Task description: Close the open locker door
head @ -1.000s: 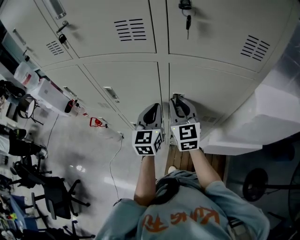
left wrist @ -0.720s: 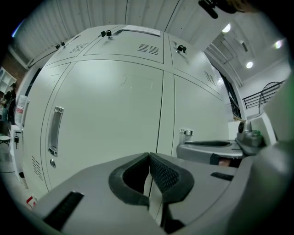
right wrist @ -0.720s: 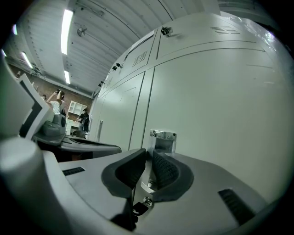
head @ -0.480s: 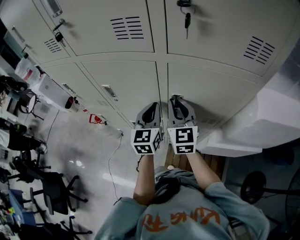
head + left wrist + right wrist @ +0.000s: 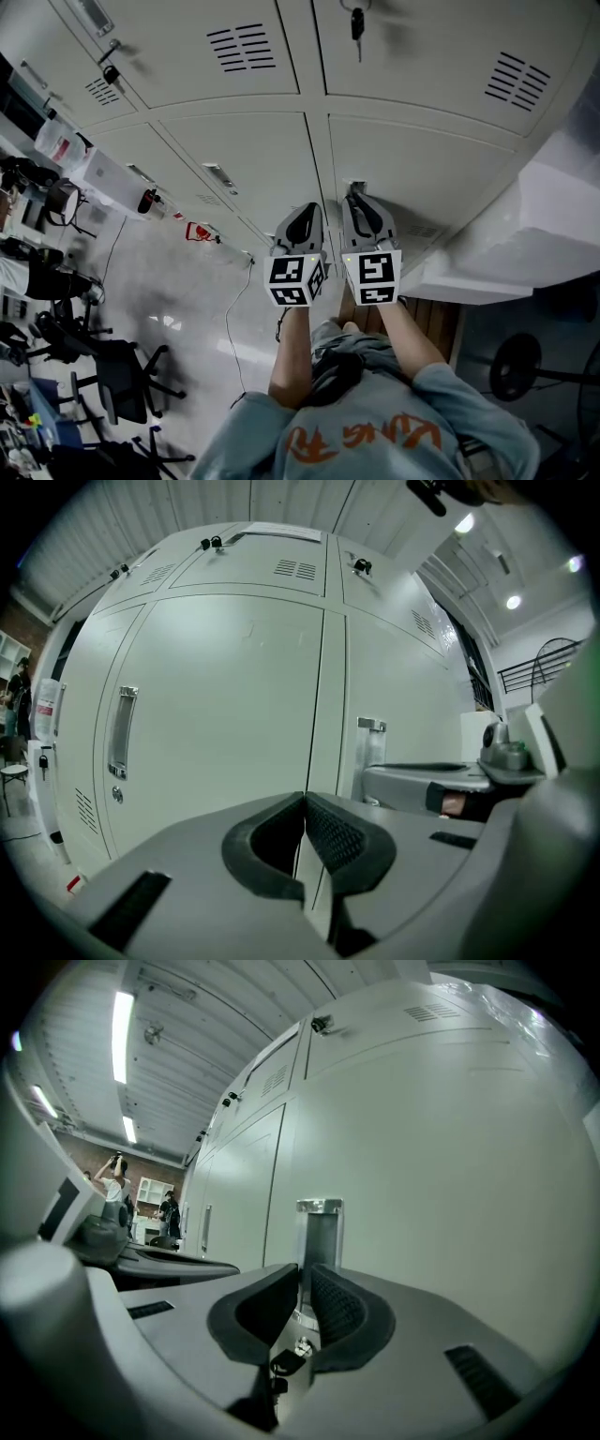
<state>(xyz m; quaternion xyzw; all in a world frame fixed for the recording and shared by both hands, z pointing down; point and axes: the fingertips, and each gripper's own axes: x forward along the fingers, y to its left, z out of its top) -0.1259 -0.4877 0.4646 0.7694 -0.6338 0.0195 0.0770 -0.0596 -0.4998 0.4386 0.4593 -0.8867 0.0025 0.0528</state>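
Pointing both grippers side by side at the lower row of lockers. Holds the left gripper [image 5: 305,803] with pads pressed together on nothing, aimed at the seam between two doors. Has just been narrowing the right gripper [image 5: 306,1279] to a slim gap, apparently pinching the metal handle [image 5: 319,1218] there. Finds the locker door [image 5: 450,1194] right of that seam, lying flush with its neighbours. Shows, farther up, a key [image 5: 357,23] hanging from an upper lock.
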